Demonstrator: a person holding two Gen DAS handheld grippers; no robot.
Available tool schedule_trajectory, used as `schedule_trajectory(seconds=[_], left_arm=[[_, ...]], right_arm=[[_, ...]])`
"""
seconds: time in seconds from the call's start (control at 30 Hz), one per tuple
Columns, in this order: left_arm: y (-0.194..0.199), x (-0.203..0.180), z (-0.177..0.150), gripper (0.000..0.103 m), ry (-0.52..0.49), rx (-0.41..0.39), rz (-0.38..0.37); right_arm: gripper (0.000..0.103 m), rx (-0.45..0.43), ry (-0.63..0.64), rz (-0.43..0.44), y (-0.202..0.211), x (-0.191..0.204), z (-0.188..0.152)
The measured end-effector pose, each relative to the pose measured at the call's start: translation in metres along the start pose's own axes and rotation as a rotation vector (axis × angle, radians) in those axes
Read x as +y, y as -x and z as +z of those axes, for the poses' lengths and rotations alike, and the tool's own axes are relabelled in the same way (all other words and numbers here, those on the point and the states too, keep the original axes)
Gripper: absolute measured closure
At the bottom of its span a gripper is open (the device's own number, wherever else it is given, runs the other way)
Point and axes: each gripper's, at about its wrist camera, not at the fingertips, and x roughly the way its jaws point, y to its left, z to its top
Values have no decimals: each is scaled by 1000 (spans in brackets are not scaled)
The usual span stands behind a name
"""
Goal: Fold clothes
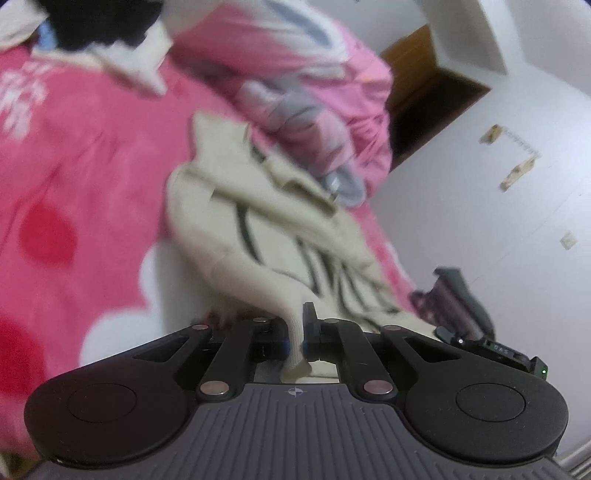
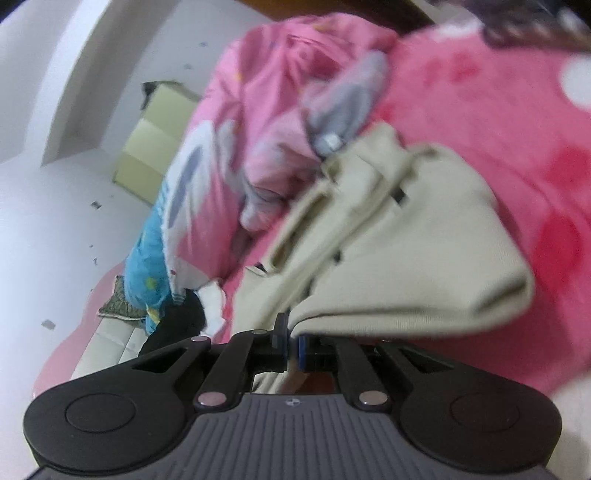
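Observation:
A cream sweater with dark stripes (image 1: 266, 236) lies crumpled on a pink blanket (image 1: 92, 166) on a bed. My left gripper (image 1: 295, 332) is shut on a ribbed edge of the cream sweater, which hangs through the jaws. In the right wrist view the same cream sweater (image 2: 399, 251) is bunched in folds on the pink blanket (image 2: 498, 110). My right gripper (image 2: 290, 339) is shut on another edge of the sweater. The right gripper also shows in the left wrist view (image 1: 480, 332) at the right. Both views are blurred.
A pink and grey quilt (image 1: 303, 92) is heaped beyond the sweater, also in the right wrist view (image 2: 277, 129). Black and white clothes (image 1: 103, 33) lie at the far end. A blue patterned cloth (image 2: 147, 266), a black garment (image 2: 181, 321) and white walls (image 1: 517, 203) surround the bed.

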Motion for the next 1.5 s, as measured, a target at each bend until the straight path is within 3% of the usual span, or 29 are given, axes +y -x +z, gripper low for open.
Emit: schedule_trajectory(seconds=[0.3,0.53,0.67,0.77,0.87,0.97,1.07,1.13,1.17,1.27,1.43,1.5], left_arm=[[-22,-15,64,99,-51,-98,-47],[-77,-4,142,99,-80,-136,-48],[-129,23,188,99,-49,-131,-20],[-177,57,214,99,14,-102,21],[-221,100,221,96,110,-16,82],[-231,129,217,94,227,1,31],[-212,137,216,79,301,-54,-53],[-193,136,218,71,323,-133,-71],[-184,132,221,71,317,-169,-70],[-162,118,228,71,254,-217,-45],[-142,75,213,70,17,-189,-8],[-145,59,198,70,-99,-144,32]], right_arm=[[98,-45,140,46,-39,39,52],[98,-21,217,73,-119,59,116],[98,29,225,53,-203,56,157],[96,91,163,32,-269,32,180],[93,232,-32,-15,-339,-22,191],[93,296,-245,19,-367,-68,189],[88,323,-226,39,-358,-63,192],[69,329,-196,44,-347,-54,195],[54,326,-172,43,-340,-47,198],[38,278,-89,47,-312,-24,213],[38,92,185,15,-233,5,201],[38,12,307,-4,-200,16,193]])
